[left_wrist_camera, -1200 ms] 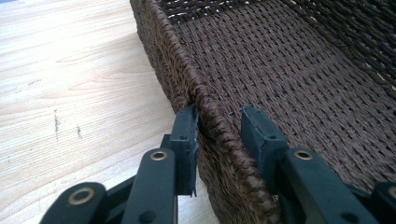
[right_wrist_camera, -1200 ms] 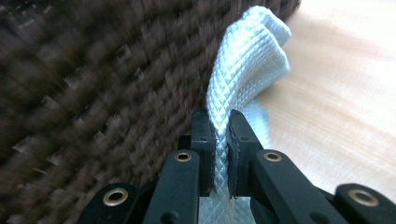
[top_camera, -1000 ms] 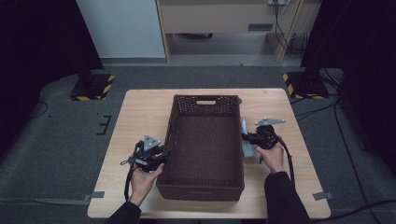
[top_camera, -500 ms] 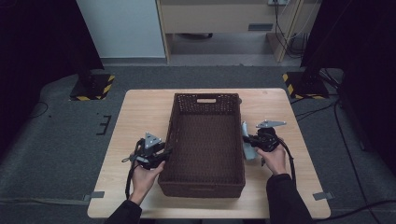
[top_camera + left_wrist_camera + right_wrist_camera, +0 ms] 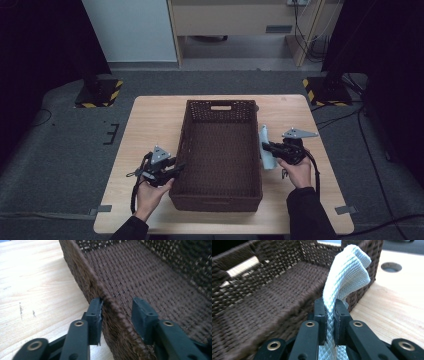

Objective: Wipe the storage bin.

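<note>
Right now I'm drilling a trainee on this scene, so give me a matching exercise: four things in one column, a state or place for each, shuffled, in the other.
1. left gripper
2. right gripper
3. pale cloth
4. wicker basket

a. pinched between jaws, folded tip rising
b. jaws astride the basket's side wall, one pad off it
c. stands mid-table, nothing inside
d. shut on the fabric

Pairs: 1-b, 2-d, 3-a, 4-c
</note>
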Available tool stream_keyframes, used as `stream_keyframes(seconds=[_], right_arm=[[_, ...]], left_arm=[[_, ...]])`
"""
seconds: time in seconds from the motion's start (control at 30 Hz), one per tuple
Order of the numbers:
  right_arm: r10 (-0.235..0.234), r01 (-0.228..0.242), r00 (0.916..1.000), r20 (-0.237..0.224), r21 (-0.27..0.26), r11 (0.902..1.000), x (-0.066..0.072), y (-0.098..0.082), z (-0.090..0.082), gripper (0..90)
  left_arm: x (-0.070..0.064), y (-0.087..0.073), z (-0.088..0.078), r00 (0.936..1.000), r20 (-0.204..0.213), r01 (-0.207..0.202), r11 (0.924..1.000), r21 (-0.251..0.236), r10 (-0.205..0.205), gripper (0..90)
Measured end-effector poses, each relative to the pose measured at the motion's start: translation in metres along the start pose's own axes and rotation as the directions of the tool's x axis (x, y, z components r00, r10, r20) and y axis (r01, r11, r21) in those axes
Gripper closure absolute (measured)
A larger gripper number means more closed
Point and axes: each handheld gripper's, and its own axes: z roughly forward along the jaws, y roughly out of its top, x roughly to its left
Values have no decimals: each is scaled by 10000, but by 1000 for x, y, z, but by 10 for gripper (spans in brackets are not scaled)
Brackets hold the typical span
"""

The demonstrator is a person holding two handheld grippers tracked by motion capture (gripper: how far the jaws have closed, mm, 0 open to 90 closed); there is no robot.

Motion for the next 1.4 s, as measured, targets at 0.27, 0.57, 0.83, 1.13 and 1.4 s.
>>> stream_keyframes(seconds=[0.27, 0.57, 0.83, 1.13, 1.4], right_arm=[[47, -61, 9999, 132, 1122, 9937, -2, -18, 15, 838], [264, -328, 9991, 325, 2182, 9754, -4, -32, 36, 838], [-77, 78, 9999, -117, 108, 9999, 6, 3, -3, 839], [-129, 86, 9996, 253, 1626, 9867, 2, -19, 19, 839], [72, -129, 9996, 264, 2195, 9755, 3, -32, 29, 839]], left_arm=[[-2, 0, 1, 9989, -227, 410, 9991, -134, -413, 678], [-2, 1, 3, 9975, -387, 581, 9981, -193, -589, 697], [1, 7, 11, 9964, -490, 680, 9974, -240, -691, 698], [2, 10, 9, 9980, -496, 371, 9991, -186, -380, 611], [1, 7, -12, 9995, -118, 273, 9993, -265, -276, 565]])
